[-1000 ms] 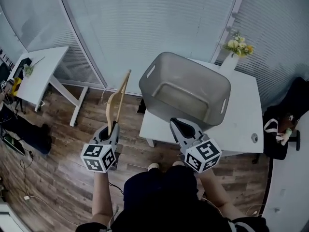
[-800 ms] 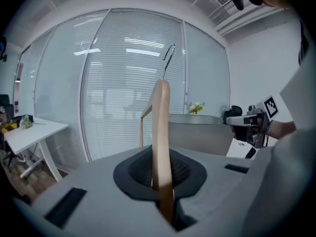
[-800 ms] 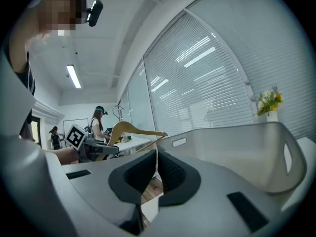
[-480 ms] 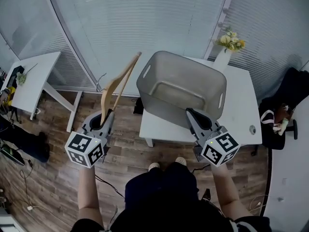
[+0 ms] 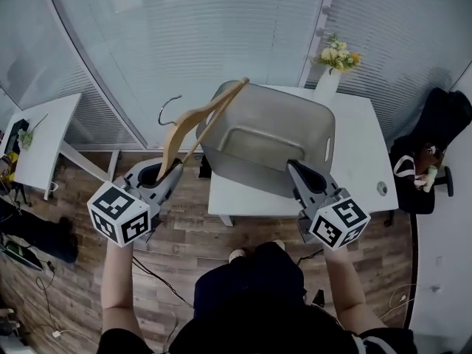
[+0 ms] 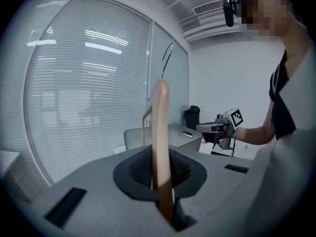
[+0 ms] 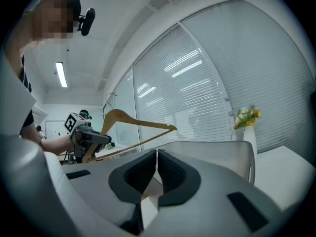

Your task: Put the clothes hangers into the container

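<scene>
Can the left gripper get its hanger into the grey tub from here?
Probably yes. The left gripper is shut on the hanger, whose far end shows over the left rim of the tub; its top is open and the right gripper sits at the near wall, out of the way.

A white table (image 5: 361, 175) is seen at the centre, set on a wooden floor (image 5: 184, 234). A grey container (image 5: 243, 169) is placed on the table's left half, reaching to its near and left edges. A white vase (image 5: 324, 87) with yellow flowers (image 5: 335, 52) is stood at the far edge, just beside the container. A small round object (image 5: 381, 189) is left near the right edge. A second white table (image 5: 40, 150) is set well to the left, and cables (image 5: 44, 301) are strewn over the floor near it.
</scene>
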Tool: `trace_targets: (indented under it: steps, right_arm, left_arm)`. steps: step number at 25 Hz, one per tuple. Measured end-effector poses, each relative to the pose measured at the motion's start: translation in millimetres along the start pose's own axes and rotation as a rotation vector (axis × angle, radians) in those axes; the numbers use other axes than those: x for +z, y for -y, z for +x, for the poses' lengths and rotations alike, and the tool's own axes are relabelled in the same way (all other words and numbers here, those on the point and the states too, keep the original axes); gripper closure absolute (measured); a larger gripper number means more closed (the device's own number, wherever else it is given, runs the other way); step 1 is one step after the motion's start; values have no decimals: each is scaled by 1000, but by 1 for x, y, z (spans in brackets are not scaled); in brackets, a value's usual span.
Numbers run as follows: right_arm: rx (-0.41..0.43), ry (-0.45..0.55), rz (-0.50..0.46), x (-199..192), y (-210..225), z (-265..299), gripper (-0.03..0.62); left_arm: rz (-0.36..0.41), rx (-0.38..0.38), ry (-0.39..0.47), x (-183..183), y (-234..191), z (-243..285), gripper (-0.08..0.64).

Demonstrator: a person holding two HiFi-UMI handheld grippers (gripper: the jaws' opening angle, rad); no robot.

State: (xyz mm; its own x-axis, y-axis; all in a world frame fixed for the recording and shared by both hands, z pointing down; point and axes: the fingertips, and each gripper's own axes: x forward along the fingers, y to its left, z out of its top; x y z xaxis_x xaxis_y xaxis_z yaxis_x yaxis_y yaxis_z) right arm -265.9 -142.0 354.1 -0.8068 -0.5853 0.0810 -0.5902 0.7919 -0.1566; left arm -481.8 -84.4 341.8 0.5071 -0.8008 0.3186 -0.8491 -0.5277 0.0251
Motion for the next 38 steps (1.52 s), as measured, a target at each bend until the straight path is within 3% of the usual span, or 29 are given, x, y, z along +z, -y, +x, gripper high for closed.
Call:
trace_targets:
  steps: [8, 14, 23, 38]
  right_arm:
    - [-74, -1, 14, 5, 32, -19, 559]
    - [-120, 6, 9, 9, 67, -23, 558]
    - [-46, -14, 66, 13, 75, -18, 558]
    - [-72, 8, 105, 18, 95, -29, 558]
  left_arm:
    - [101, -119, -171, 11, 5, 42, 537]
    - [165, -172, -250, 20, 9, 79, 537]
    - [246, -288, -348, 19, 25, 123, 537]
    - [436, -473, -574, 4, 46, 175, 537]
